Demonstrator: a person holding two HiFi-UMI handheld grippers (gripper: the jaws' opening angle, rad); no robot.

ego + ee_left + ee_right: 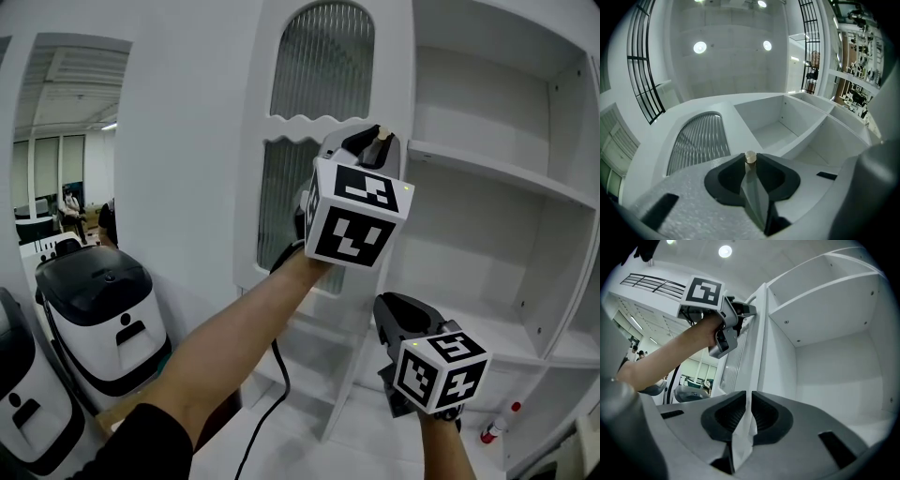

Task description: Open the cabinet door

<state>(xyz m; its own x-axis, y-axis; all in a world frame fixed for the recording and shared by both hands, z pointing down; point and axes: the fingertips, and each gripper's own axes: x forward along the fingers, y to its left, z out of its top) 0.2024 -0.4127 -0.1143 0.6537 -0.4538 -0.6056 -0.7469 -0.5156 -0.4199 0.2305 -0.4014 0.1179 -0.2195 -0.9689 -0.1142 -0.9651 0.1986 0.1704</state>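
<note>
- Two grippers are up at the cabinet door (292,211). The left gripper (380,141) has its black jaws closed on the small beige knob (382,148), which sits at the door's free edge, beside the open shelves (497,171).
- Right gripper (386,307): it hangs lower, near the same edge, with its jaws drawn all but together and nothing clamped. The white sliver in the slit is probably the door edge beyond.
- Door: smooth white frame, arched ribbed pane (323,56) above a wavy rail, and a second ribbed panel below.
- Only the left gripper view shows the knob's (750,156) round, flat end, pinched at the jaw tips.
- Only the right gripper view shows the ridged inner pads (733,416) and the left gripper (740,315) from beneath.
</note>
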